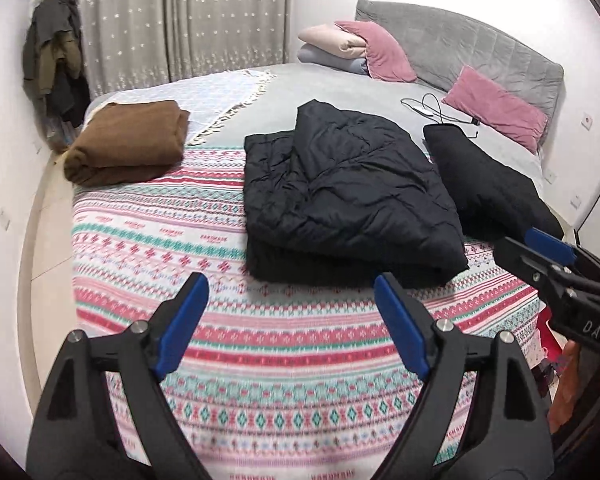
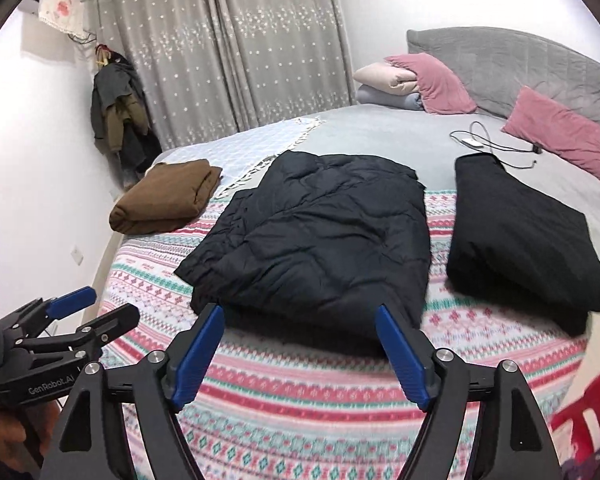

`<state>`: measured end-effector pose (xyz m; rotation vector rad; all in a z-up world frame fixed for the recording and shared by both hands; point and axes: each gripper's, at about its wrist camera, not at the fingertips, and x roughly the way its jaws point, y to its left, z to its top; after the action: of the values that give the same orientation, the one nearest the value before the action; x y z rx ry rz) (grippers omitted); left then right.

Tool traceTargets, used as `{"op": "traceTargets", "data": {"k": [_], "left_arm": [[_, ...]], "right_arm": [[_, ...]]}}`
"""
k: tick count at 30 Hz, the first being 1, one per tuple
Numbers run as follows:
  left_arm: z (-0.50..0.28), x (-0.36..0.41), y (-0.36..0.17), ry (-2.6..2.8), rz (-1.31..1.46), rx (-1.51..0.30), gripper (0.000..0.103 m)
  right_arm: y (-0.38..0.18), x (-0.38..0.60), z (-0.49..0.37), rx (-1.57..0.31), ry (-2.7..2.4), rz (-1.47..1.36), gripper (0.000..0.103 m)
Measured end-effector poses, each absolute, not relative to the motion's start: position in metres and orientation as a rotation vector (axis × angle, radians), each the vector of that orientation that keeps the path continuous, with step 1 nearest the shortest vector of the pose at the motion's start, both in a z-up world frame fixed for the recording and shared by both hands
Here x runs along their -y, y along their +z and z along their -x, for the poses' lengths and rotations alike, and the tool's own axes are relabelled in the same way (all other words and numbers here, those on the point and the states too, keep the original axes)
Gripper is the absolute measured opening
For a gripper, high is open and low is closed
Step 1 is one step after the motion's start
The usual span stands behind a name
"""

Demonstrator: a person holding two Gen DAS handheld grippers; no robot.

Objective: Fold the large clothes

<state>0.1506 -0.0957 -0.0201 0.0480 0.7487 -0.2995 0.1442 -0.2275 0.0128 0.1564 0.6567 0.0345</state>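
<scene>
A dark quilted jacket (image 1: 348, 196) lies folded in the middle of the patterned bedspread (image 1: 260, 360); it also shows in the right wrist view (image 2: 316, 240). My left gripper (image 1: 290, 284) is open and empty, held above the bedspread just short of the jacket's near edge. My right gripper (image 2: 300, 314) is open and empty, its tips over the jacket's near edge. The right gripper shows at the right of the left wrist view (image 1: 540, 252), the left gripper at the left of the right wrist view (image 2: 96, 304).
A folded brown garment (image 1: 128, 144) lies at the left of the bed, a folded black garment (image 1: 488, 188) at the right. Pink pillows (image 1: 496, 108), stacked bedding (image 1: 332, 48) and a charger cable (image 1: 432, 108) lie near the grey headboard (image 1: 480, 48). Coats (image 1: 56, 72) hang in the corner.
</scene>
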Motion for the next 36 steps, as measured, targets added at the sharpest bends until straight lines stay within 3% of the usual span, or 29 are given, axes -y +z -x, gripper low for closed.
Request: {"op": "traceTargets", "data": {"k": [4,7,14,36], "left_arm": [[-0.124,0.096,-0.014,-0.290,-0.070,-0.718,0.087],[-0.108,0.095,-0.012,-0.296,-0.075,-0.693,0.095],[-0.104,0.088,-0.021,-0.246,-0.066,-0.680,0.095],[-0.123,0.088,-0.051,-0.209,-0.064,-0.758,0.095]], "right_arm": [[0.019,0.225,-0.114,-0.634,0.001,-0.169,0.086],[0.019,0.225,-0.091,-0.615,-0.014,-0.195,0.091],[0.012,0.229,-0.062,-0.584,-0.068,-0.251,0.095],[-0.020,0.206,-0.095,-0.682,-0.104,-0.177,0.096]]}}
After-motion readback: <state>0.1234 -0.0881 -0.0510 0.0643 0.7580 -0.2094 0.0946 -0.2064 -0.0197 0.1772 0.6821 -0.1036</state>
